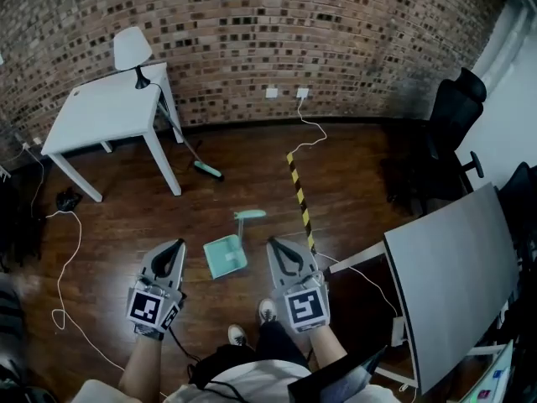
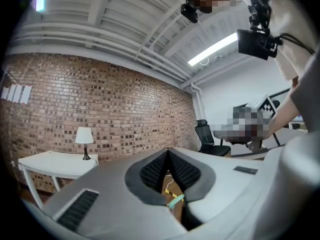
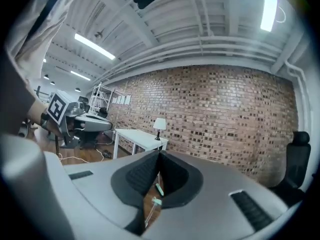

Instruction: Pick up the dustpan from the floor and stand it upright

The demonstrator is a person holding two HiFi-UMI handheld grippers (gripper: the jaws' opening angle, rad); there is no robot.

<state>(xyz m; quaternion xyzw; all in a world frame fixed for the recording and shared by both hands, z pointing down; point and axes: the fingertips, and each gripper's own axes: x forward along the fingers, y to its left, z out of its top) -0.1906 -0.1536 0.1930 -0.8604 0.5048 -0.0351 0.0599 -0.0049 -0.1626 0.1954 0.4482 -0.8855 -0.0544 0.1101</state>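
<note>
Bright ceiling strip lights [image 2: 212, 49] glare; fisheye edges bend and darken.

**Dustpan [image 1: 225, 256] central, table [image 1: 101, 112] far left**

The dustpan is sitting on the floor [image 1: 361, 166], with a tape line [image 1: 299, 198] running just right of it. The table is standing near the floor's far-left corner, a lamp [image 1: 132, 50] sitting on its rear edge and a broom [image 1: 207, 171] resting beside its right legs. A chair [image 1: 449, 116] is standing at the floor's right edge.

Glossy wood floor [image 1: 126, 225], rough brick wall [image 1: 336, 32], smooth plastic dustpan [image 1: 225, 256]
</note>
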